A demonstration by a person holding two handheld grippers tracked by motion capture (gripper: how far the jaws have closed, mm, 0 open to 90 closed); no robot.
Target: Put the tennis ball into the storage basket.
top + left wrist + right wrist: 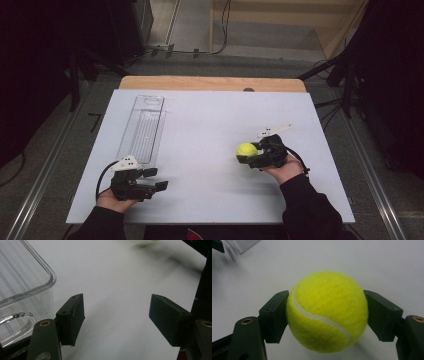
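Observation:
A yellow tennis ball sits between the two jaws of my right gripper at the right middle of the white board. In the right gripper view both pads press the sides of the ball, so the gripper is shut on it. My left gripper rests near the board's front left, jaws wide apart with nothing between them. The left gripper view shows its open jaws over bare white board, beside the corner of a clear plastic tray.
The long clear tray lies lengthwise on the left half of the white board, just beyond the left gripper. A wooden table edge shows behind the board. Dark stands and cables surround the table.

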